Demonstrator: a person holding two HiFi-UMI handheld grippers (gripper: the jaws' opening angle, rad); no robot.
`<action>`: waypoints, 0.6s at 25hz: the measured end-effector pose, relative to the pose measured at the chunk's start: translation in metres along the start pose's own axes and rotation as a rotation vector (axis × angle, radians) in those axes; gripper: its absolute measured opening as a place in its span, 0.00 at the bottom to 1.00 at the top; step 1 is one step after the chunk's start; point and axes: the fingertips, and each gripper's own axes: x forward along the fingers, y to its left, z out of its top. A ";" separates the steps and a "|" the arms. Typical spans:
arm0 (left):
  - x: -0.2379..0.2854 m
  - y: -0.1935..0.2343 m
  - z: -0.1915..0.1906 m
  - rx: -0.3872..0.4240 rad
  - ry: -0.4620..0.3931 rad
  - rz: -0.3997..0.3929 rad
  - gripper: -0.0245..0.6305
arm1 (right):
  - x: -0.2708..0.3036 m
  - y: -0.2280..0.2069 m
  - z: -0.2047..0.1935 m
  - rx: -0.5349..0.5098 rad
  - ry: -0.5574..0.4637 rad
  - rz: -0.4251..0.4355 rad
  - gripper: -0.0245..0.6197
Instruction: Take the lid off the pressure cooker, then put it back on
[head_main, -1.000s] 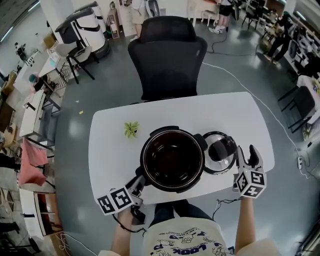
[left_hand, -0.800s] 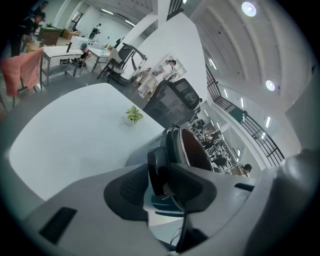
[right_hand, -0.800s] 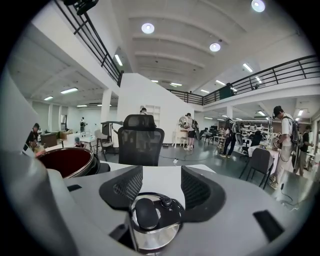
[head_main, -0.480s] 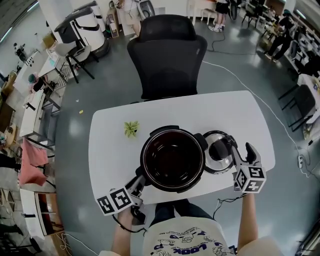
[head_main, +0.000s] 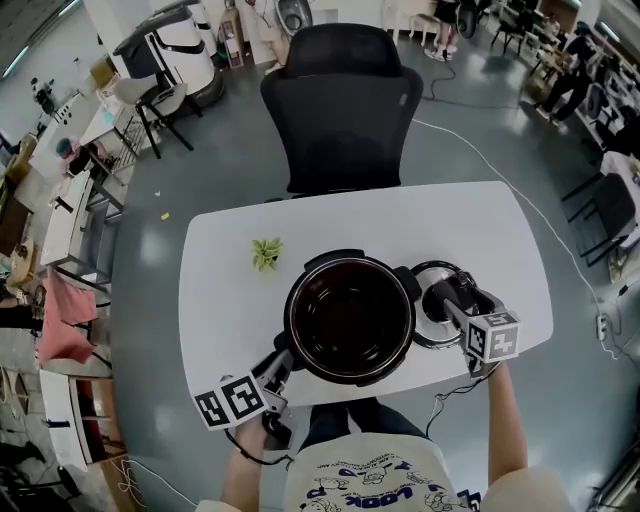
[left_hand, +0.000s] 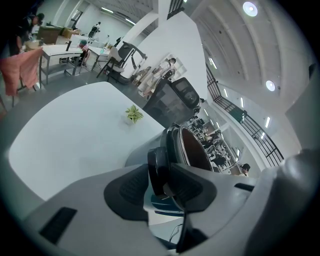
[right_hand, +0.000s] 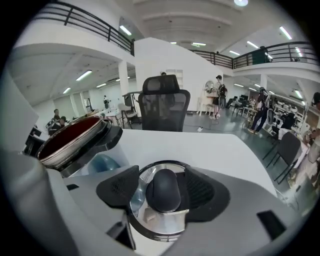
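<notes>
**Open pressure cooker** (head_main: 352, 262) at the centre of the white tabletop (head_main: 230, 310), seen from above; its dark interior shows no detail. The lid (head_main: 430, 328) lies on the tabletop just right of the cooker; whether it touches the cooker's wall cannot be told. From above, the right gripper (head_main: 452, 298) covers much of the lid. In the right gripper view the black knob (right_hand: 166, 190) stands between spread fingers (right_hand: 120, 187) that have just been opening, with a narrow gap on either side, and the gripper body cuts off the lid's near rim. At the cooker's near left, the left gripper (head_main: 281, 362) has its fingers (left_hand: 125, 187) pinched on the black side handle (left_hand: 159, 170), most of which is hidden. A blue patch (left_hand: 160, 203) on the cooker's wall below that handle is too small to read. Print on the person's shirt (head_main: 375, 470) is cut off by the frame edge. A small plant (head_main: 266, 254) stands beyond the cooker to its left, and an office chair (head_main: 340, 100) stands farther beyond
</notes>
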 end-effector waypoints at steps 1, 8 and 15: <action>0.000 0.000 0.000 0.001 0.001 -0.001 0.25 | 0.005 -0.002 -0.004 0.006 0.021 0.005 0.51; 0.004 -0.001 0.001 -0.001 0.006 0.000 0.25 | 0.041 -0.014 -0.024 -0.001 0.143 0.026 0.56; 0.001 0.000 0.001 -0.003 0.011 -0.004 0.25 | 0.060 -0.012 -0.043 -0.021 0.232 0.047 0.56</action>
